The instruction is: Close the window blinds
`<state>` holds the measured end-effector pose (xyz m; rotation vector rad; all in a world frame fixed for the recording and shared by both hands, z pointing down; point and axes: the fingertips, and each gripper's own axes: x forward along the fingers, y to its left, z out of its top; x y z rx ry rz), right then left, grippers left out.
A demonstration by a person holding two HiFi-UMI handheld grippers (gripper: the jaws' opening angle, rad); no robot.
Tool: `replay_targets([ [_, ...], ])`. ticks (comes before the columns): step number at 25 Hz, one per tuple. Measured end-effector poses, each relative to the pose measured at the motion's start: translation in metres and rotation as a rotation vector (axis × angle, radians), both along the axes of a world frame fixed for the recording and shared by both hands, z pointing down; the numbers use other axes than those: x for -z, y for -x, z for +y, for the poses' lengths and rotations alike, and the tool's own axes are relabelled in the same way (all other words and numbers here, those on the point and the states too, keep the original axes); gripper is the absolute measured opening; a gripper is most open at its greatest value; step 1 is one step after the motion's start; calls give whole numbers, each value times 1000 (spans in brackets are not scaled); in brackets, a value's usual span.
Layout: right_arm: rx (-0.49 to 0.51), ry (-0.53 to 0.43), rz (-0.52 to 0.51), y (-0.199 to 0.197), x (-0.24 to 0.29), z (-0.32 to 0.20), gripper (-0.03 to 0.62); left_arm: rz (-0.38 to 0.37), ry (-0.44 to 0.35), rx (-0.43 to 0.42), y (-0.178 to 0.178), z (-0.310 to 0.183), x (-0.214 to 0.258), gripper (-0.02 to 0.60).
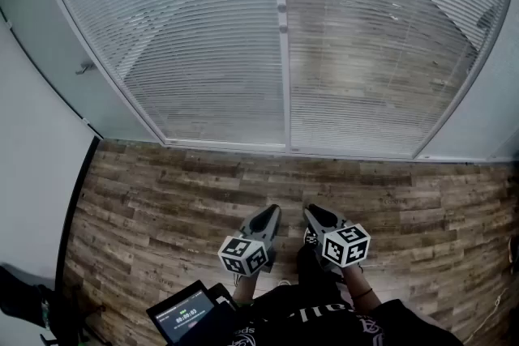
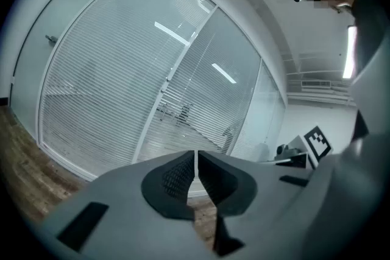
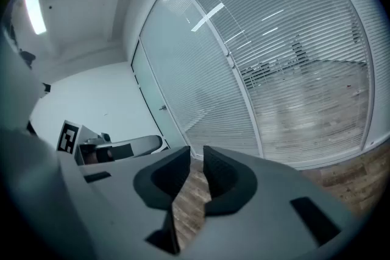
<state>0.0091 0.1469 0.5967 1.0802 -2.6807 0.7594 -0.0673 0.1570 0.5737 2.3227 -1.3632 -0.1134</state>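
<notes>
The window blinds (image 1: 203,36) filled the upper half of the head view, hanging behind glass in two panels that ran down to a pale sill at floor level. Their tops were cut off by the picture's edge. The left panel read white and nearly opaque. Through the slats of the right panel (image 1: 381,53) a wooden floor beyond showed dimly.

Below the sill, the plank floor (image 1: 162,198) lay as a broad open strip between the blinds and the person. A white wall (image 1: 32,174) bounded it on the left, meeting it along a dark edge. A slim white post (image 1: 280,53) split the two panels; two small fittings on it were too small to identify. Left of the blinds stood a plain glass pane with a small handle (image 1: 83,69).

Both grippers hung low, well apart from the blinds. The left gripper (image 1: 268,213) (image 2: 195,158) was clenched on nothing, its pads meeting at a thin slit. The right gripper (image 1: 316,213) (image 3: 196,155) stood released by a narrow gap, with only floor visible between the pads.

A dark device with a lit screen (image 1: 188,313) was partly cut off at the bottom edge, its text unreadable.
</notes>
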Motion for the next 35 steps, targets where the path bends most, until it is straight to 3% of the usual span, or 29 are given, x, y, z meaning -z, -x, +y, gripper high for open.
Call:
replay_targets([
  [7,45,-45,23,-14,14,-137,78,12,-24,65,-3,-132,9,6],
  [13,105,-90,8,-33,35,-249,78,-17,-97,73,-43,-243,36,6],
  [20,122,-53,-37,-36,33,-310,78,-102,-119,78,-48,-313,53,6],
  [26,47,-28,-58,-47,25,-341,78,-172,-144,40,-34,-373,65,8],
  [31,-38,-18,-48,-69,21,-395,78,-262,-209,56,-19,-456,88,14],
  [34,-94,-24,-38,-81,25,-428,78,-332,-242,49,-16,-506,103,119],
  [35,-109,-30,-38,-82,28,-439,78,-356,-258,49,-14,-522,109,126],
])
